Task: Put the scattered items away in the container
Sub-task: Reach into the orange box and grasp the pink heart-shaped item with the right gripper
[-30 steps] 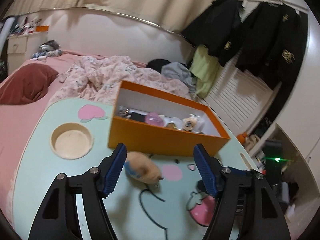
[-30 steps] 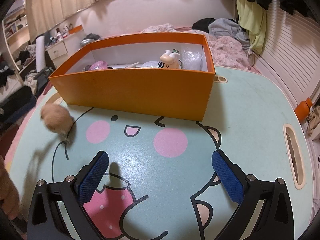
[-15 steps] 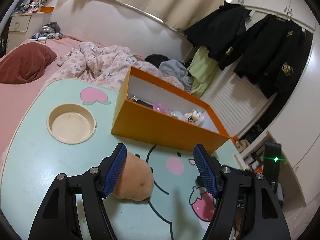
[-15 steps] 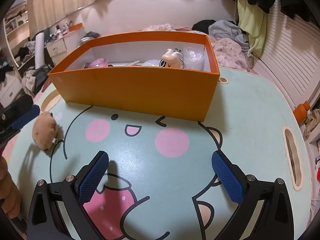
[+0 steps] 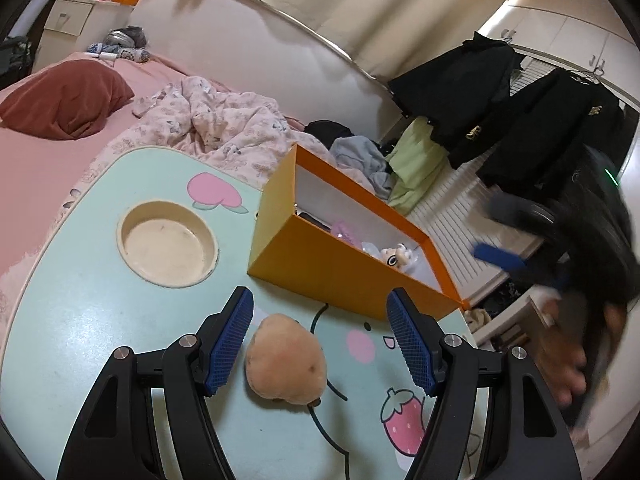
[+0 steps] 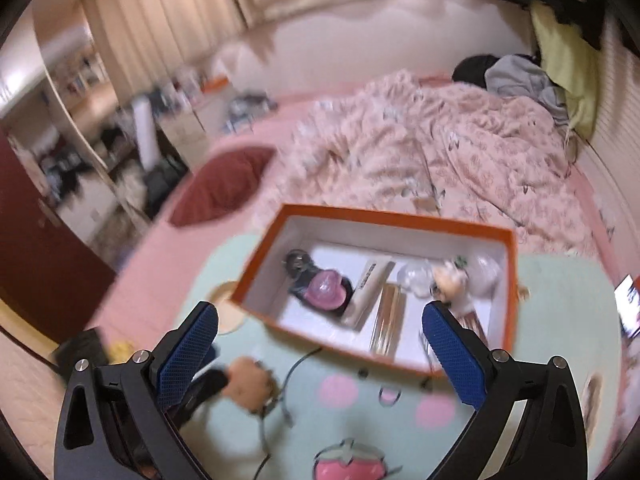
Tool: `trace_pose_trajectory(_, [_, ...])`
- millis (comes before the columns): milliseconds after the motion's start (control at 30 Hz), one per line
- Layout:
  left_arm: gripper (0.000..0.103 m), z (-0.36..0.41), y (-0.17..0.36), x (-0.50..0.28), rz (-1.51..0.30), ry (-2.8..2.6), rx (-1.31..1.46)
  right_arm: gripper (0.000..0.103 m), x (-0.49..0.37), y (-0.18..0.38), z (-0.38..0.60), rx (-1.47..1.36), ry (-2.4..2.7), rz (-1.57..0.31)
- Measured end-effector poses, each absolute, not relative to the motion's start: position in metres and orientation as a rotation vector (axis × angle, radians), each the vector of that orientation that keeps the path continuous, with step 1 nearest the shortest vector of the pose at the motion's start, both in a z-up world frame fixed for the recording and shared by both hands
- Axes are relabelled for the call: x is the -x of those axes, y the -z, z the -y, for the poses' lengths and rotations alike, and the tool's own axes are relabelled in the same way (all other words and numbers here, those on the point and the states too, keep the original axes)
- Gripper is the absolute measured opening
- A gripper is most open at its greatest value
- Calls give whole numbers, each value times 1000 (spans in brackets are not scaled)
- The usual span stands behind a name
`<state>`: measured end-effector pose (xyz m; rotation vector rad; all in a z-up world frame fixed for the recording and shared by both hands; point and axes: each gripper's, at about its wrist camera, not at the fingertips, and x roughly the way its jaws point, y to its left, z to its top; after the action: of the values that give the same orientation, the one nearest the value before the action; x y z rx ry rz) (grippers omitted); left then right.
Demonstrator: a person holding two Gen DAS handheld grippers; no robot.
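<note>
While the right gripper (image 6: pixel 322 350) has risen — closing, empty — the spread left gripper (image 5: pixel 320 338) now straddles the plush (image 5: pixel 285 364).

Home bedroom, bed (image 5: pixel 48 160), rumpled quilt (image 5: pixel 224 120), hanging jackets (image 5: pixel 520 112)

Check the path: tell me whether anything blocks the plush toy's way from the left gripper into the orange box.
Only the orange box's near wall stands between; the plush toy, lying on the table between the left gripper's open fingers, must clear it. Nothing else visible blocks.

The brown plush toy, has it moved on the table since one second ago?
Yes. The brown plush toy shifted away from the orange box, which stayed put on the table, and now lies between the left gripper fingers.
</note>
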<state>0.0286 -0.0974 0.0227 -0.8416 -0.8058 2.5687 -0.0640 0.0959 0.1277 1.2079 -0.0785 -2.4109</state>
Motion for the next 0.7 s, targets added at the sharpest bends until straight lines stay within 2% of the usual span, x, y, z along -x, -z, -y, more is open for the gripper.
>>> trace_pose_trajectory(33, [70, 97, -23, -28, 801, -2567, 844, 81, 76, -121, -85, -1263, 2407, 41])
trace_pose_trajectory(67, [70, 97, -22, -28, 797, -2565, 849, 73, 91, -109, -74, -1348, 2392, -2])
trace_pose_trajectory(100, [70, 97, -21, -28, 795, -2564, 857, 61, 99, -100, -69, -1403, 2376, -20])
trace_pose_trajectory(133, [70, 97, -21, -27, 797, -2564, 862, 56, 108, -88, -62, -1463, 2343, -30])
trace_pose_trajectory(400, [70, 98, -22, -27, 817, -2559, 852, 55, 124, -49, -59, -1540, 2288, 39])
trace_pose_trajectory(467, [70, 98, -20, -26, 812, -2557, 863, 46, 128, -46, -59, -1535, 2306, 28])
trace_pose_trajectory(500, [70, 98, -20, -26, 809, -2557, 869, 36, 131, -43, -59, -1543, 2304, 32])
trace_pose_trajectory(700, [70, 94, -20, -25, 795, -2554, 888, 34, 130, -45, -67, -1540, 2258, 160])
